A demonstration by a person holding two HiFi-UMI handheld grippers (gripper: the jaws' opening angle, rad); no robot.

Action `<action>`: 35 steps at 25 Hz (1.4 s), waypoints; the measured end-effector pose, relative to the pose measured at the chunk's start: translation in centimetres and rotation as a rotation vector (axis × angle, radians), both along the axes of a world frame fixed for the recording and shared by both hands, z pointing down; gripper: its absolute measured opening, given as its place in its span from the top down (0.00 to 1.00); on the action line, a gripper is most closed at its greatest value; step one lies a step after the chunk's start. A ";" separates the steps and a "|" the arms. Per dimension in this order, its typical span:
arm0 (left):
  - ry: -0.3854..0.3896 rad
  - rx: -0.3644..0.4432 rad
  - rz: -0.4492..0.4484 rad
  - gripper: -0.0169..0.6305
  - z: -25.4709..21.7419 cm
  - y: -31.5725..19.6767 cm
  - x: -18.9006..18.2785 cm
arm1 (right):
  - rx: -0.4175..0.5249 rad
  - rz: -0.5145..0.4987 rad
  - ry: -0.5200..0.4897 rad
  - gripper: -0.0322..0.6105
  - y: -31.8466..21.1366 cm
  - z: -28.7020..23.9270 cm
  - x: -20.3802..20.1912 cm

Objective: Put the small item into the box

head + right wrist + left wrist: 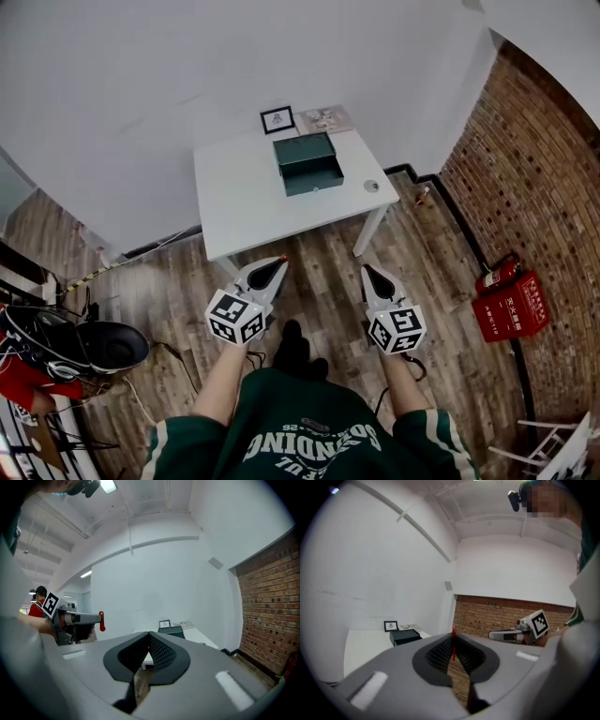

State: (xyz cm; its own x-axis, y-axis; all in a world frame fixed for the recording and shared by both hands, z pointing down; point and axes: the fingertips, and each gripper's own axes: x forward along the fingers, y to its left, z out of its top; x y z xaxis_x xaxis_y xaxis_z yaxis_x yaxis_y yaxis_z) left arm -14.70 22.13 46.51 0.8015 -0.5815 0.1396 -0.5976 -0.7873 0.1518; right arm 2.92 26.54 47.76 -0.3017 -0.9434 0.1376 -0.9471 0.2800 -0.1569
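Note:
A dark green box [307,162] stands open at the far side of the white table [244,202]; it also shows as the box [405,636] and the box [171,631] in the gripper views. My left gripper [281,260] hangs over the wooden floor, short of the table, shut on a small red item [453,646] that sticks up from the jaw tips. The right gripper view shows that red item [101,621] at the left gripper's tip. My right gripper [365,269] is beside it, jaws shut [149,633] with nothing between them.
A small picture frame [277,119] and a card [324,118] lie behind the box, a small round thing [371,186] near the table's right edge. Red fire extinguishers [511,305] stand by the brick wall on the right. Black gear and cables [103,345] sit at the left.

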 end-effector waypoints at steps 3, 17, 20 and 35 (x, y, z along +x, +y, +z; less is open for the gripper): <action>-0.002 0.005 -0.002 0.88 -0.7 -0.4 1.2 | -0.002 -0.010 -0.001 0.95 -0.6 -0.4 0.9; 0.015 -0.027 0.034 0.88 1.7 -12.6 4.0 | -0.039 0.013 0.012 0.95 -11.7 1.4 2.6; 0.018 -0.020 0.049 0.88 1.2 -16.1 4.5 | -0.036 0.022 0.016 0.95 -15.1 0.9 2.8; -0.001 -0.038 0.113 0.88 2.1 -27.9 6.0 | -0.047 0.060 0.018 0.95 -26.2 0.8 2.7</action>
State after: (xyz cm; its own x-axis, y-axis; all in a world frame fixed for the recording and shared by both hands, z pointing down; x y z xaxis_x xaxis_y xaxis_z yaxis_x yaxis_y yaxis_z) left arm -8.73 -5.73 48.59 0.8613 -0.4820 0.1606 -0.5059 -0.8430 0.1828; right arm 5.67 0.38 48.52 -0.2416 -0.9521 0.1874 -0.9648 0.2149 -0.1517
